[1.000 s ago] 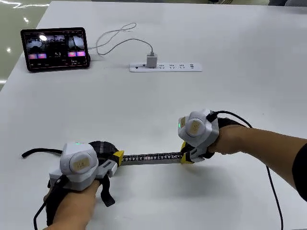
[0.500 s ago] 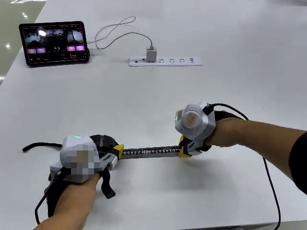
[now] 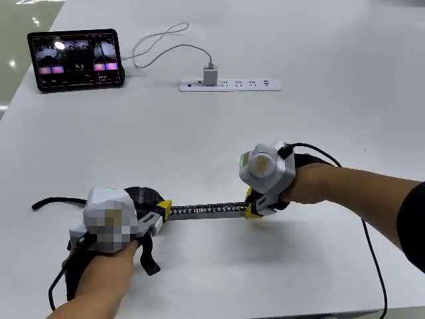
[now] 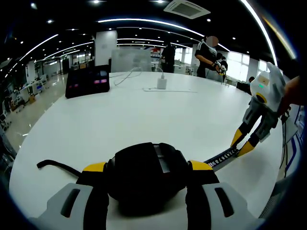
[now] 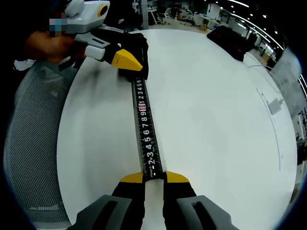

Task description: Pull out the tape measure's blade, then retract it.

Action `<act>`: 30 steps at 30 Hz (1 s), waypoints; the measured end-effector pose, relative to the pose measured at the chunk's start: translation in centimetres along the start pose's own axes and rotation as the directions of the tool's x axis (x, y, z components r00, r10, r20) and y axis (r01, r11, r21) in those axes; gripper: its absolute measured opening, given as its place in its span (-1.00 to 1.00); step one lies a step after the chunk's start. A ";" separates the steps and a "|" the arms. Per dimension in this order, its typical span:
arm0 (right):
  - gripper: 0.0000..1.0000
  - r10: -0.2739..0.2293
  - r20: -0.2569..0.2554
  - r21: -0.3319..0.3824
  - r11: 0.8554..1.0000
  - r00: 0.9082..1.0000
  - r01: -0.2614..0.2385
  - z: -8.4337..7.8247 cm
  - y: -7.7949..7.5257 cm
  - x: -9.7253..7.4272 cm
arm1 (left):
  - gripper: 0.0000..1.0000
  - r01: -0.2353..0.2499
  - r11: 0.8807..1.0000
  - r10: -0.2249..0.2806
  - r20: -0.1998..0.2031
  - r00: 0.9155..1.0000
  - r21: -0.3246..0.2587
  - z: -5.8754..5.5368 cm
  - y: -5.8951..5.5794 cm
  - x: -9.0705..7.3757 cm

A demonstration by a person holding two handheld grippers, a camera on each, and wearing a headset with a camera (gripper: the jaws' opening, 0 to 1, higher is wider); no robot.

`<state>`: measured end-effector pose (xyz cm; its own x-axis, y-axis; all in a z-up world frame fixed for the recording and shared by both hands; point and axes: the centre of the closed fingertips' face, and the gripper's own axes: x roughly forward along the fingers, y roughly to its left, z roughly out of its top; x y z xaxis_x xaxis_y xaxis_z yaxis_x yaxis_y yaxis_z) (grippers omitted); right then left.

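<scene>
Pinching the blade (image 5: 143,120), right gripper (image 5: 154,178) sees its numerals; left gripper (image 4: 147,166) clamps the case (image 4: 144,184).

On the table (image 3: 199,139), the case (image 3: 143,198) is sitting near left, between the jaws of the left gripper (image 3: 158,216). The blade (image 3: 206,211) is running rightward from it to the right gripper (image 3: 252,207), which is pinching its end. Far behind, the tablet (image 3: 76,58) is standing left of the power strip (image 3: 229,84).
</scene>
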<state>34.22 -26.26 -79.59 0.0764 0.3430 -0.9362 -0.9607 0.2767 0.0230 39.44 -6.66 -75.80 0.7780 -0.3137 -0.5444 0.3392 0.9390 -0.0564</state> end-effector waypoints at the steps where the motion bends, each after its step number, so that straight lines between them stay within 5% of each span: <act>1: -0.81 0.000 0.000 0.000 1.000 1.000 0.000 0.0 0.0 0.0 | 0.21 0.000 1.000 0.000 -0.001 1.000 -0.001 0.0 0.0 0.0; 30: -0.81 0.003 0.010 0.015 1.000 1.000 -0.003 1.3 0.1 0.5 | 0.21 0.004 1.000 -0.004 -0.008 1.000 -0.002 -0.1 0.0 0.0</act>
<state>34.50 -24.90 -79.60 0.0761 0.3528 -0.9326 -0.9569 0.2888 0.0311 39.42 -6.69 -75.89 0.7726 -0.3163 -0.5505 0.3412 0.9381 -0.0603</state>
